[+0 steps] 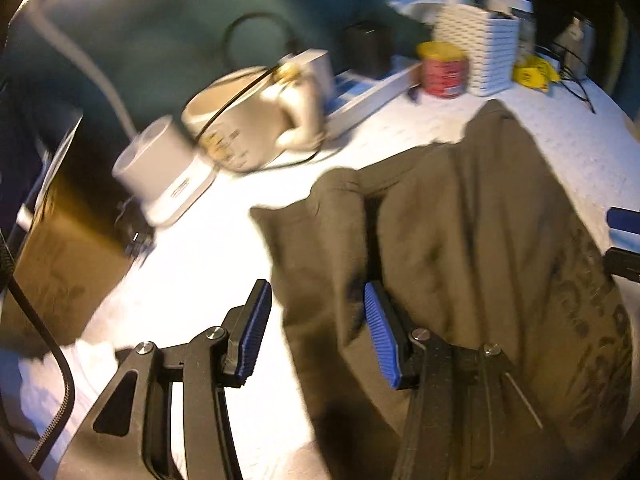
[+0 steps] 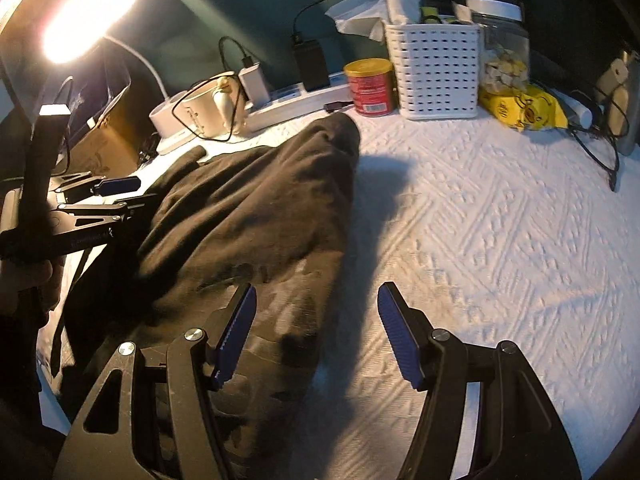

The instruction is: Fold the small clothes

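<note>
A dark olive garment (image 1: 460, 248) with a faded print lies crumpled on the white textured cloth (image 2: 480, 208). In the left wrist view my left gripper (image 1: 318, 328) hangs open over the garment's left edge, and the blue pads (image 1: 258, 316) do not press on the cloth that lies between them. In the right wrist view the same garment (image 2: 248, 208) stretches away to the back left. My right gripper (image 2: 318, 332) stands open over its near right edge, one pad above the fabric and the other above bare cloth. The left gripper (image 2: 128, 192) shows at that view's left, in a hand.
Along the back stand a cream mug (image 2: 208, 108) wrapped by a black cable, a white power strip (image 2: 296, 100), a red can (image 2: 370, 86), a white basket (image 2: 436, 68), a jar (image 2: 504, 48) and a yellow packet (image 2: 520, 106). A lamp (image 2: 88, 16) glares at the left above a brown box (image 1: 60, 272).
</note>
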`<state>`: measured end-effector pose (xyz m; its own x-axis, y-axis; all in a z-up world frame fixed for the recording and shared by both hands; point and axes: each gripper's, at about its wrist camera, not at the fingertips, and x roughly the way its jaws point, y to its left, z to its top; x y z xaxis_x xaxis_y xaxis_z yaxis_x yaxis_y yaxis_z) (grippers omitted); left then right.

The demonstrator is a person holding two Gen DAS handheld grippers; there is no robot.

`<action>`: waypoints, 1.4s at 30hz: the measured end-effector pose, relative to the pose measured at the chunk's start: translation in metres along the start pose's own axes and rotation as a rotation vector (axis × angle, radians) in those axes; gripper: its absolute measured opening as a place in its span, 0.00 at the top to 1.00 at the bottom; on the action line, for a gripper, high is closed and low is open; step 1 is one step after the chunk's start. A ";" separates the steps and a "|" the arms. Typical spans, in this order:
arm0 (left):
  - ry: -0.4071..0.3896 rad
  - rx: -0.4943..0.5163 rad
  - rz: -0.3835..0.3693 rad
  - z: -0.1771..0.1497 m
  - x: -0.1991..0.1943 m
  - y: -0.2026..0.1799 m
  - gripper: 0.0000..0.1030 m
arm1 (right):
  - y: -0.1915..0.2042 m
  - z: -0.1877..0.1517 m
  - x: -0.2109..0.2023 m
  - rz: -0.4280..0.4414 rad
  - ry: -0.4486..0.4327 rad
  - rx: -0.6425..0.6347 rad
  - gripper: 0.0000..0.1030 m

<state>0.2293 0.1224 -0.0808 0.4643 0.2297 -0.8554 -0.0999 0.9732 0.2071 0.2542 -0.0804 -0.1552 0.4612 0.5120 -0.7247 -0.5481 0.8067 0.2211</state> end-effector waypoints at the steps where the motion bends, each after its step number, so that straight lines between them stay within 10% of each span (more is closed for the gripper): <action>1: 0.003 -0.014 -0.002 -0.005 0.000 0.005 0.54 | 0.004 0.000 0.000 0.000 0.001 -0.007 0.35; 27: 0.014 -0.178 -0.335 -0.123 -0.069 -0.013 0.54 | 0.054 -0.055 -0.034 -0.011 0.001 -0.073 0.35; 42: -0.170 -0.209 -0.536 -0.134 -0.113 -0.032 0.54 | 0.049 -0.081 -0.064 -0.030 -0.043 -0.055 0.35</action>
<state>0.0619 0.0668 -0.0547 0.6306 -0.2819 -0.7231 0.0241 0.9384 -0.3448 0.1415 -0.0978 -0.1509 0.5066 0.5010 -0.7017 -0.5704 0.8050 0.1631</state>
